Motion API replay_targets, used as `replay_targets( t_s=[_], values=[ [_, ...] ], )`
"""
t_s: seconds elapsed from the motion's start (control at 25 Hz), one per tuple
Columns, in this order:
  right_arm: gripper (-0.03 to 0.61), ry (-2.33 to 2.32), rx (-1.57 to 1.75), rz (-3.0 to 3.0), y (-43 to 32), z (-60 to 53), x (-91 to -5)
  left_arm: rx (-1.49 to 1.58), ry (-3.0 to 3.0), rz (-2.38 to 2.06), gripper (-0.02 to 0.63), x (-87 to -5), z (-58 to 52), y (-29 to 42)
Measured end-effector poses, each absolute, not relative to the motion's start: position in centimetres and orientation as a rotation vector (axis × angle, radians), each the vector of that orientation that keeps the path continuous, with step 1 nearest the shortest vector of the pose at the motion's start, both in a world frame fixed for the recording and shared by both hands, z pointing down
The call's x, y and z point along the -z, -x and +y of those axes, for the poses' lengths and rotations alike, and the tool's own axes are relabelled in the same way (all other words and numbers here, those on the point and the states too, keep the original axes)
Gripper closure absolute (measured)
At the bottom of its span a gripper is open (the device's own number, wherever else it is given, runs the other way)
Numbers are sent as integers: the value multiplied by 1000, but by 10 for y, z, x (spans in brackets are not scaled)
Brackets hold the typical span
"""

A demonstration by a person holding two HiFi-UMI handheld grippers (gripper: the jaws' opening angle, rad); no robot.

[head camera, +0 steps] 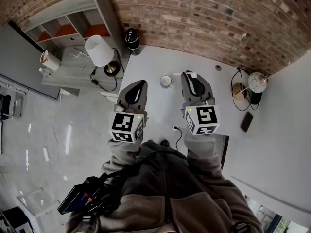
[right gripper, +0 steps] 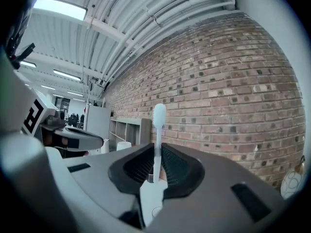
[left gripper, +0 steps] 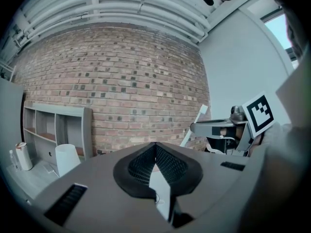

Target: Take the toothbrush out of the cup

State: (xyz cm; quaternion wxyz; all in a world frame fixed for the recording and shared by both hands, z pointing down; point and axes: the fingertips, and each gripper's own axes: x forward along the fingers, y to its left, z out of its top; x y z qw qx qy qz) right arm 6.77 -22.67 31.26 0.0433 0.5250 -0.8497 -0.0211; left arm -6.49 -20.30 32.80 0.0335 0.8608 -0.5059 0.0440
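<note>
In the right gripper view, my right gripper [right gripper: 156, 149] is shut on the handle of a white toothbrush [right gripper: 158, 123], whose head stands up past the jaws. From the head view that gripper [head camera: 191, 77] hangs over the white table [head camera: 146, 62], just right of a small white cup [head camera: 166, 81]; the toothbrush [head camera: 191, 74] shows as a white bit at its tip, clear of the cup. My left gripper [head camera: 140, 85] hovers left of the cup. In its own view the left gripper [left gripper: 155, 148] is shut with nothing in it, and the toothbrush [left gripper: 195, 124] sticks out of the right gripper [left gripper: 216, 128].
A white-shaded lamp [head camera: 98, 50] and a black cylinder [head camera: 131, 40] stand at the table's far left. A round globe lamp [head camera: 256, 81], cables and a dark phone [head camera: 246, 122] lie at the right. A grey shelf unit [head camera: 68, 23] and brick wall [head camera: 209, 18] lie beyond.
</note>
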Motion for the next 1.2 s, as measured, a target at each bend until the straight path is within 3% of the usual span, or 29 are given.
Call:
replay_targets(
  t_s=[0.48, 1.2],
  values=[
    [529, -1660, 286, -2642, -71, -212, -246, -36, -2755, -1591, 609, -277, -202, 57],
    [529, -1672, 383, -2672, -63, -215, -221, 36, -2795, -1641, 609, -249, -212, 61]
  ],
)
